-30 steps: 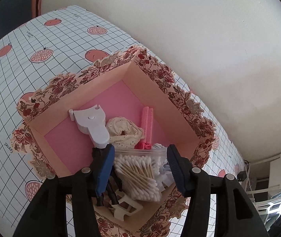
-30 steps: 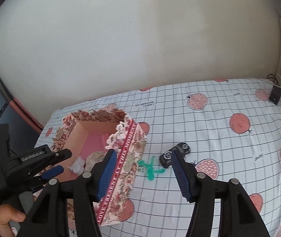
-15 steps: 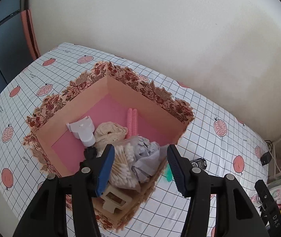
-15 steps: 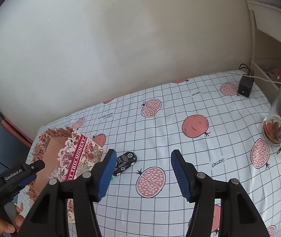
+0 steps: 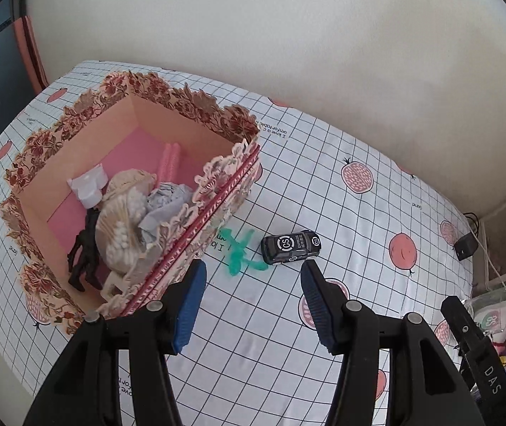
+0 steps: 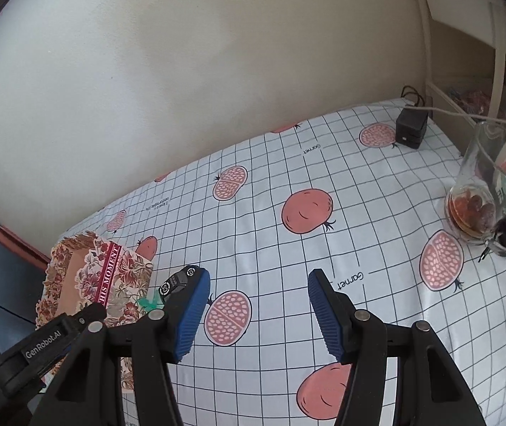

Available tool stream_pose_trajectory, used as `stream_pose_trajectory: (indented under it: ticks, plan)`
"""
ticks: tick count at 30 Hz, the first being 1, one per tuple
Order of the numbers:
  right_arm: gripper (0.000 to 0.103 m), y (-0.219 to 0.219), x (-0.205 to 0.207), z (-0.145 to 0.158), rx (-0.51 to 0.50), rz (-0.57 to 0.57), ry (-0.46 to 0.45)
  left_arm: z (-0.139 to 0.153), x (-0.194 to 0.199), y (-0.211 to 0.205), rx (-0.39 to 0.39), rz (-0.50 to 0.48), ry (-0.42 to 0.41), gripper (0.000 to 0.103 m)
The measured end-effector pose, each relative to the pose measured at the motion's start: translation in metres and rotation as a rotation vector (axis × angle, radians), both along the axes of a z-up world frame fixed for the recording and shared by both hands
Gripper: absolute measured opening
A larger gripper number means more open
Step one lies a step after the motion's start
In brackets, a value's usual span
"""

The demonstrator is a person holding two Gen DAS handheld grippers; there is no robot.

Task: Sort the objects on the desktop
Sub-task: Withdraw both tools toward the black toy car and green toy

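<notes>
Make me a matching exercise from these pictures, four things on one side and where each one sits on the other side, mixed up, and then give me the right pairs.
Things:
1. toy car
2. cotton swabs
3. black charger
4. glass mug

Places:
A. inside the floral box
B. at the far edge of the table, near the wall, with a cable plugged in
C. on the tablecloth beside the green plastic piece, outside the box
D. on the right side of the table in the right wrist view, with brown liquid at the bottom

Pairs: 1-C, 2-A, 3-B, 4-D

Bare tablecloth (image 6: 324,248) between floral box (image 6: 111,284) and glass mug (image 6: 487,195).
</notes>
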State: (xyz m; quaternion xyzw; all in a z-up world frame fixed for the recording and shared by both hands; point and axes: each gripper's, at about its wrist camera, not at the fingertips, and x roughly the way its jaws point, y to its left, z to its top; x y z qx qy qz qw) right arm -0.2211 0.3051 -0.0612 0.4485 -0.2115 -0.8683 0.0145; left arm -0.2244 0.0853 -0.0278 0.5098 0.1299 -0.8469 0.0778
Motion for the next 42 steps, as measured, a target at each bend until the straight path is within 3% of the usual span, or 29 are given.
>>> stream_pose_trajectory:
  ticks: [4, 12, 19, 28, 38, 42]
  plan:
    - [0.061, -0.003, -0.005, -0.013, -0.002, -0.028, -0.060, -0.014, -0.005, 0.013, -0.022, -0.038, -0.017, 0.057]
    - [0.061, -0.016, -0.011, -0.027, 0.002, -0.063, -0.115, -0.054, -0.015, 0.006, -0.035, -0.005, -0.048, 0.057]
    - [0.061, -0.034, -0.025, -0.036, -0.031, -0.050, -0.097, -0.074, -0.027, 0.004, -0.011, -0.017, -0.045, 0.056]
    - [0.061, -0.048, -0.040, -0.065, -0.097, -0.014, -0.164, -0.086, -0.033, -0.003, 0.050, -0.025, -0.063, 0.055]
    - [0.061, -0.069, -0.058, -0.067, -0.055, 0.104, -0.181, -0.095, -0.026, -0.022, 0.178, 0.096, -0.050, 0.055]
    - [0.061, -0.077, -0.069, -0.072, -0.108, 0.178, -0.184, -0.097, -0.021, -0.027, 0.202, 0.159, -0.031, 0.055]
